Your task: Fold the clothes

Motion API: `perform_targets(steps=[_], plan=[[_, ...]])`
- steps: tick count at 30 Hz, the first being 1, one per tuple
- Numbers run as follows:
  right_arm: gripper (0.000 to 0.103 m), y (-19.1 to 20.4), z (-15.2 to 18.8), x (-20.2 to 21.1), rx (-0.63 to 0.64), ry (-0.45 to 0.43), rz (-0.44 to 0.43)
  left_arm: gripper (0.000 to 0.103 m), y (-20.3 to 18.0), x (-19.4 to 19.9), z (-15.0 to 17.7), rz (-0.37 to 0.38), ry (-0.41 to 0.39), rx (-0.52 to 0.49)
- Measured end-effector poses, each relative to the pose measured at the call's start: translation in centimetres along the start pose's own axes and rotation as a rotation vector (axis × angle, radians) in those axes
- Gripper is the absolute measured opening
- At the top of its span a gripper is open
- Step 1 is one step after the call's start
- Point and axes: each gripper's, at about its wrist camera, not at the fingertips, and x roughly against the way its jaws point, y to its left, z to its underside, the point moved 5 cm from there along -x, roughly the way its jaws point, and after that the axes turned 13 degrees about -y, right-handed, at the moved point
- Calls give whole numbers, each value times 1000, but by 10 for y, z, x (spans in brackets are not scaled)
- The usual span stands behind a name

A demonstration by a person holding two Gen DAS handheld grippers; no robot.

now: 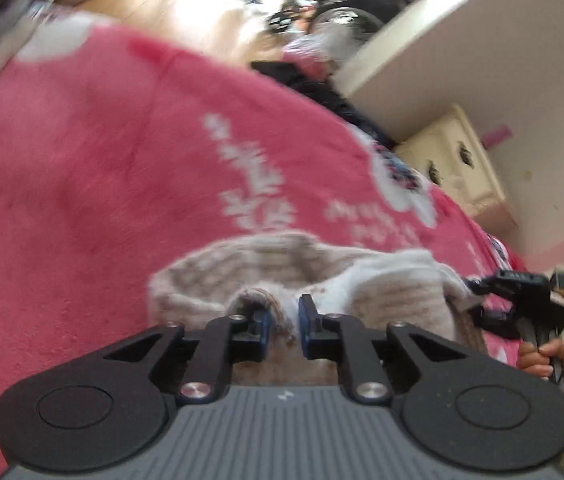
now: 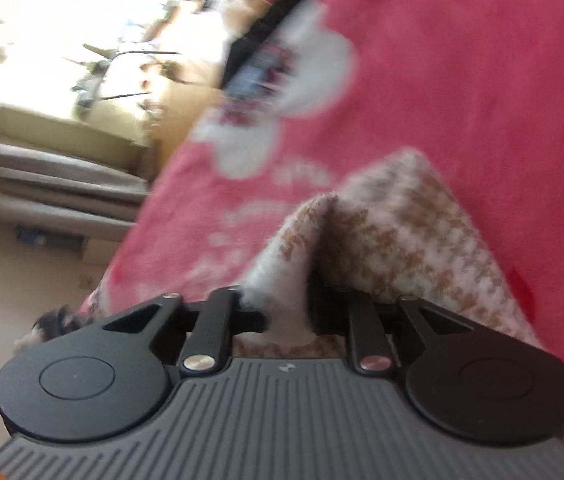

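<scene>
A beige-and-white knitted garment [image 1: 210,276] lies bunched on a pink blanket [image 1: 82,160]. My left gripper [image 1: 285,322] stands a little open, with a fold of the knit between its blue pads [image 1: 307,320] and no clear pressing on it. In the right wrist view the same garment [image 2: 402,240], in a houndstooth pattern, rises in a peak in front of my right gripper [image 2: 288,316]. Its jaws are slightly apart around a white edge of the cloth. The right gripper [image 1: 522,296] also shows at the garment's right end, with a hand [image 1: 542,356] on its handle.
The pink blanket [image 2: 462,80] has white prints and covers a bed. A dark garment [image 1: 322,92] lies at its far edge. A cream nightstand [image 1: 454,160] and a white shelf [image 1: 462,40] stand beyond the bed. Both views are blurred.
</scene>
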Motion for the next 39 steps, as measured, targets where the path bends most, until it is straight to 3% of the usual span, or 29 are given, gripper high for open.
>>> perform_targets(steps=[2, 4, 5, 6, 9, 12, 16, 19, 20, 23, 25, 27, 29, 31, 34, 36, 39], plan=[[28, -25, -5, -19, -135, 26, -12, 17, 9, -1, -1, -10, -14, 91], [37, -29, -9, -6, -201, -3, -96, 18, 12, 4, -1, -13, -40, 164], [53, -28, -12, 4, -209, -24, -139, 20, 11, 10, 0, -10, -63, 194], [63, -26, -16, 16, -208, -46, -177, 27, 10, 16, 0, -9, -87, 221], [67, -20, -28, 46, -218, -98, -248, 49, 6, 30, -7, -39, -188, 235], [67, -10, -34, 61, -123, -101, -224, 49, 2, 31, -26, -52, -228, 231], [67, 31, 1, 62, 209, -3, -178, 49, -7, 32, -36, -70, -215, 136], [63, 58, 57, 52, 486, 95, -154, 49, -27, 32, -14, -55, -107, -28], [58, 66, 74, 47, 568, 126, -144, 49, -34, 32, -7, -47, -69, -86], [43, 70, 112, 16, 669, 193, -88, 49, -60, 12, 25, -3, 55, -298], [43, 68, 114, -14, 699, 159, -39, 48, -68, -11, 38, -21, 84, -413], [43, 66, 104, -40, 677, 84, -27, 41, -60, -36, 37, -104, 37, -458], [42, 61, 84, -47, 554, 4, -65, 34, -43, -49, 24, -155, 3, -365], [39, 59, 66, -46, 430, -61, -97, 34, -33, -47, 10, -132, -16, -228], [41, 61, 48, -5, 412, -178, -101, 45, -33, -33, 0, -125, -61, -238], [41, 59, 43, 14, 452, -189, -76, 46, -31, -35, 5, -128, -47, -278], [40, 36, 36, 8, 488, -139, 4, 44, -24, -46, 10, -148, -41, -326]])
